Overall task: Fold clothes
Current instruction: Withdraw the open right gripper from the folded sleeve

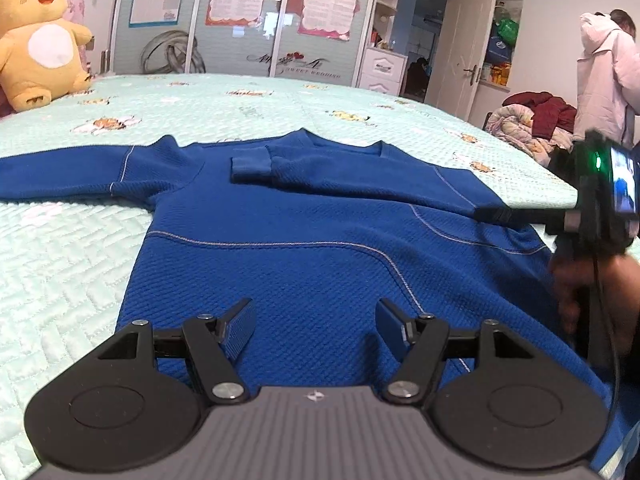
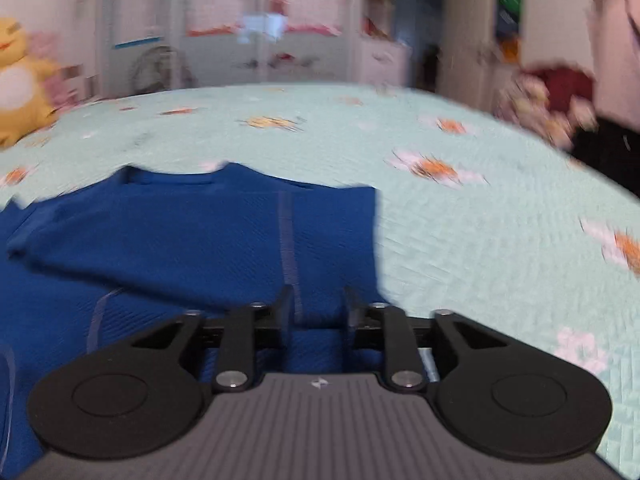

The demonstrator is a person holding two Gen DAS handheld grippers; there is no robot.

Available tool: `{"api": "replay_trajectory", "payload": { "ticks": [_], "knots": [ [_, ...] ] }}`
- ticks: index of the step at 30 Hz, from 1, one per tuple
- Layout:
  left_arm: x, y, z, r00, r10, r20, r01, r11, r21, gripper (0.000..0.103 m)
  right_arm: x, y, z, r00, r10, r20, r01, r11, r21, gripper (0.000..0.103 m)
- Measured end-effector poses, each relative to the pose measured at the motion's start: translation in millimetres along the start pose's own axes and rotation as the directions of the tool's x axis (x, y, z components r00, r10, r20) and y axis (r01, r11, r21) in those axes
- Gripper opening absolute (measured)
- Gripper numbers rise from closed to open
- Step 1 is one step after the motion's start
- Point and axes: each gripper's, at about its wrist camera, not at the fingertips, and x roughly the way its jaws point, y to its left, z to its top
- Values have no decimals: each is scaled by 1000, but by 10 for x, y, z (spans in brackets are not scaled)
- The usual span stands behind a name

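Note:
A blue long-sleeved sweater (image 1: 304, 236) lies flat on the bed. Its right sleeve is folded across the chest, with the cuff (image 1: 250, 164) near the collar; its left sleeve (image 1: 60, 178) lies stretched out to the left. My left gripper (image 1: 316, 312) is open and empty, low over the sweater's hem. My right gripper (image 2: 318, 300) is partly open at the folded sleeve's shoulder edge, with blue cloth (image 2: 240, 240) between and under its fingers. It also shows in the left wrist view (image 1: 494, 214), fingertips at the sweater's right edge. The right wrist view is blurred.
The bed (image 1: 60, 264) has a pale green quilted cover with flower prints. A yellow plush toy (image 1: 38, 40) sits at its far left. A heap of clothes (image 1: 532, 120) and a standing person (image 1: 608, 76) are at the right. Wardrobes stand behind.

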Motion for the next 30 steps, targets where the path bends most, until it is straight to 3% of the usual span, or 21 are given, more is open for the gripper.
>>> {"api": "replay_trajectory", "payload": {
  "ticks": [1, 6, 12, 22, 27, 30],
  "knots": [
    [20, 3, 10, 1000, 7, -11, -7, 1000, -3, 70, -3, 117, -35, 1000, -9, 1, 9, 998, -57, 57],
    [74, 23, 38, 999, 20, -43, -21, 1000, -21, 71, 0, 538, -117, 996, -85, 33, 91, 961, -259, 59],
    [117, -38, 30, 997, 34, -65, -33, 999, 19, 79, 73, 432, -57, 997, -73, 12, 74, 974, -212, 64],
    [125, -76, 23, 996, 42, -76, -39, 999, 36, 80, 96, 408, -110, 997, -73, -1, 71, 979, -192, 68],
    [118, -71, 29, 997, 35, -73, -34, 999, 25, 80, 109, 396, -101, 997, -74, -4, 72, 979, -188, 69],
    [64, 8, 52, 999, 10, -52, -12, 1000, -27, 80, 120, 394, -102, 997, -75, -6, 73, 980, -187, 70]
  ]
}}
